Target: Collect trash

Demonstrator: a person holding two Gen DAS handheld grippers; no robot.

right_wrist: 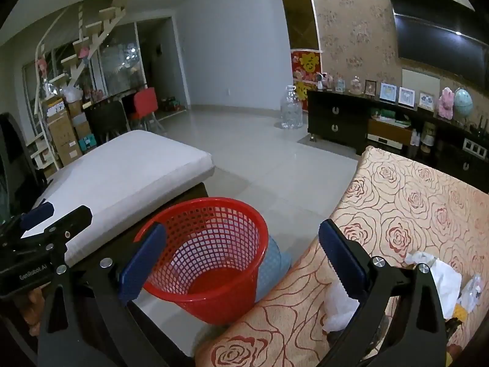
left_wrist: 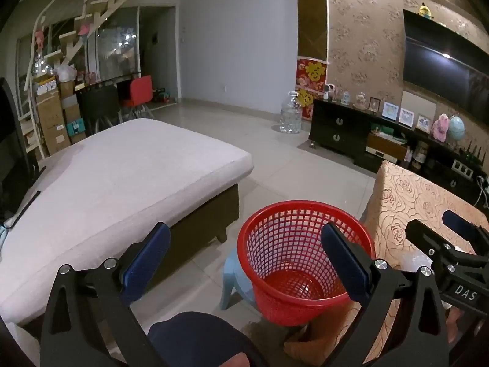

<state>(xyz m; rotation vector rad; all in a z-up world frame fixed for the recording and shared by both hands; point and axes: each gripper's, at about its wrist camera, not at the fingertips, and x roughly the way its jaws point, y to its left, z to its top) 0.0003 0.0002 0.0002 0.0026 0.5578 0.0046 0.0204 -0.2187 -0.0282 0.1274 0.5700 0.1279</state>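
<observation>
Two grippers, both with black arms and blue pads, hang over the scene with their fingers spread wide and nothing between them. The left gripper [left_wrist: 244,260] points down towards a red plastic mesh basket [left_wrist: 305,263] that sits on a pale blue plastic stool [left_wrist: 237,281] on the tiled floor [left_wrist: 275,153]; the basket looks empty. The right gripper [right_wrist: 241,263] hovers over the near left edge of a tabletop covered in a beige cloth with a red rose pattern [right_wrist: 406,211], with the basket just left of that edge.

On the tabletop, near the right gripper's right finger, lies the trash: a crumpled white tissue [right_wrist: 339,309] partly hidden behind the finger, and further right a heap of crumpled white paper and clear wrappers [right_wrist: 443,278], with something yellow under it that I cannot make out.

Left of the basket stands a low daybed with a light grey cushion [left_wrist: 122,177]. Far across the floor are a clear large water bottle [left_wrist: 290,116], a dark low cabinet [left_wrist: 339,128] with framed pictures, and a wall-mounted television [left_wrist: 443,73].
</observation>
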